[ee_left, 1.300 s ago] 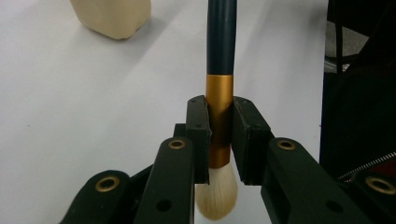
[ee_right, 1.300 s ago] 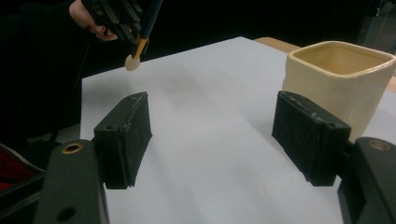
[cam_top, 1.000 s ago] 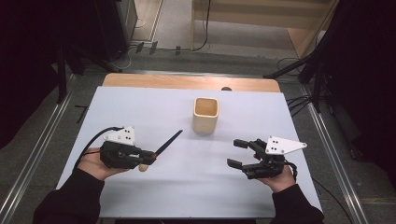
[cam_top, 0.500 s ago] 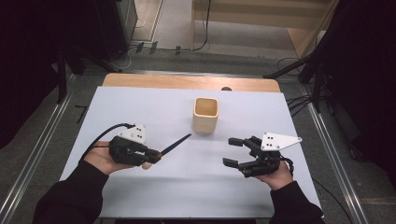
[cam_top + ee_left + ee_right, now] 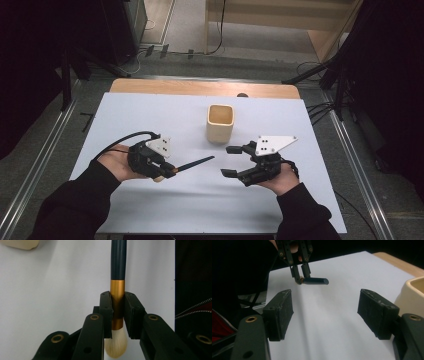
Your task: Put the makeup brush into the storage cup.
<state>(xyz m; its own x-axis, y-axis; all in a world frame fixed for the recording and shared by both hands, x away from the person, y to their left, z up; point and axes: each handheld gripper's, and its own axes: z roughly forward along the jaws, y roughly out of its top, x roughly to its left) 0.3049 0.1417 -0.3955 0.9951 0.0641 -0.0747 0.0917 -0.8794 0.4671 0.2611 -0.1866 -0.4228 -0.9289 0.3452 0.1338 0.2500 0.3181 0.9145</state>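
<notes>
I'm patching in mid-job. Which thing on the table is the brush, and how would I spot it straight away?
Start from the white table and find the cream square cup near its middle. Nearer the person and to its left, the left gripper is clamped on the brush. It is the only long thin item: dark handle pointing toward the right gripper, gold band, pale bristles.

one brush point(image 5: 192, 163), one cup point(image 5: 220, 123)

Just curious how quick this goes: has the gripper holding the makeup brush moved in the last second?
Yes. The left gripper, shut on the makeup brush, has drifted rightward across the white table, toward the beige cup, which stayed put.
</notes>
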